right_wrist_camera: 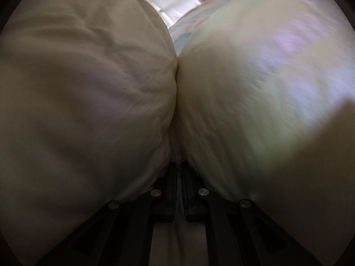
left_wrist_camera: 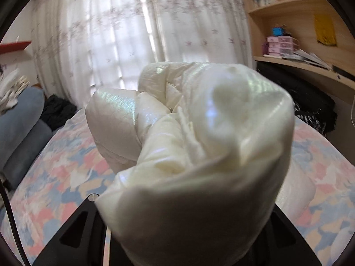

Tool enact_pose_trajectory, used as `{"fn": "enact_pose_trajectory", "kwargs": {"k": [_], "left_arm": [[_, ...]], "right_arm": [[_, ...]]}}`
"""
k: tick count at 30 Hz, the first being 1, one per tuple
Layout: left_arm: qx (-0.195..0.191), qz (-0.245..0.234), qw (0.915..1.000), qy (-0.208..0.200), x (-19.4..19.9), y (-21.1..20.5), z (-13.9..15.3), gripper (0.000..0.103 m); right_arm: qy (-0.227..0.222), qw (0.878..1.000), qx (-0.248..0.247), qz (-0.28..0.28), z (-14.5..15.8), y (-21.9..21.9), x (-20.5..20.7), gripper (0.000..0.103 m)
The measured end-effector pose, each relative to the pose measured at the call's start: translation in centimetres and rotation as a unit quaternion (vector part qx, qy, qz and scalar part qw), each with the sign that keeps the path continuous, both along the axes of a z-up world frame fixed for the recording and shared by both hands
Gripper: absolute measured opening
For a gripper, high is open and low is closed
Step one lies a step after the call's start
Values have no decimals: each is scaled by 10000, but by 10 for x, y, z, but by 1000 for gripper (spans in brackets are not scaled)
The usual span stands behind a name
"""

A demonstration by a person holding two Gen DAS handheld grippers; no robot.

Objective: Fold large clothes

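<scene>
A shiny cream puffer garment (left_wrist_camera: 199, 122) rises in a thick bunch straight out of my left gripper (left_wrist_camera: 188, 239) and hangs above the bed. Its folds cover the fingertips; only the black finger bases (left_wrist_camera: 75, 228) show, and the jaws hold the bunch. In the right wrist view the same cream garment (right_wrist_camera: 88, 88) bulges in two padded lobes that fill the picture. My right gripper (right_wrist_camera: 180, 177) is shut, its two dark fingers pinching a thin layer of the fabric where the lobes meet.
A bed with a pastel patterned sheet (left_wrist_camera: 55, 177) lies below. Blue-grey pillows (left_wrist_camera: 20, 122) and dark clothes (left_wrist_camera: 57, 110) sit at the left, more dark clothing (left_wrist_camera: 315, 110) at the right. White curtains (left_wrist_camera: 122, 33) hang behind; wooden shelves (left_wrist_camera: 299, 11) stand at the right.
</scene>
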State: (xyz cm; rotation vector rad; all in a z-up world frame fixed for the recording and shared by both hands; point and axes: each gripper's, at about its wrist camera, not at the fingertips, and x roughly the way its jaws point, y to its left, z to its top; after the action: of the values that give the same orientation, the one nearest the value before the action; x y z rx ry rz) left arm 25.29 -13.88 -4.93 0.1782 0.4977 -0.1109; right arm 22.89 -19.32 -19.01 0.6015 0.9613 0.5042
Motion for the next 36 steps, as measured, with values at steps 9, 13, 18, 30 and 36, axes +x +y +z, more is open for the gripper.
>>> {"fn": "enact_pose_trajectory", "kwargs": {"k": [9,13,18,30,36], "left_arm": [[848,-495,9950,167,16,-103,-26,33],[1559,-781,9847,33,13,-160,-55,36],[2578,-1090,9586,-514,0,-219,-108,45],[2506,-1639,9515,-704,-10,-214,-118,83],[2055,-2288,9509,-352,-21,-203,-96,100]], "right_arm": [[-378,9796,-371,-1940,44,-151,-94,5],[-355,9424,-664,-3258,45,-218,-129,5],[-117,9090,-488,-4137,24,-268,-151,6],[145,9151,-237,-4024,-1,-270,-135,6],[73,9197,-311,-3914,5,-271,-135,6]]}}
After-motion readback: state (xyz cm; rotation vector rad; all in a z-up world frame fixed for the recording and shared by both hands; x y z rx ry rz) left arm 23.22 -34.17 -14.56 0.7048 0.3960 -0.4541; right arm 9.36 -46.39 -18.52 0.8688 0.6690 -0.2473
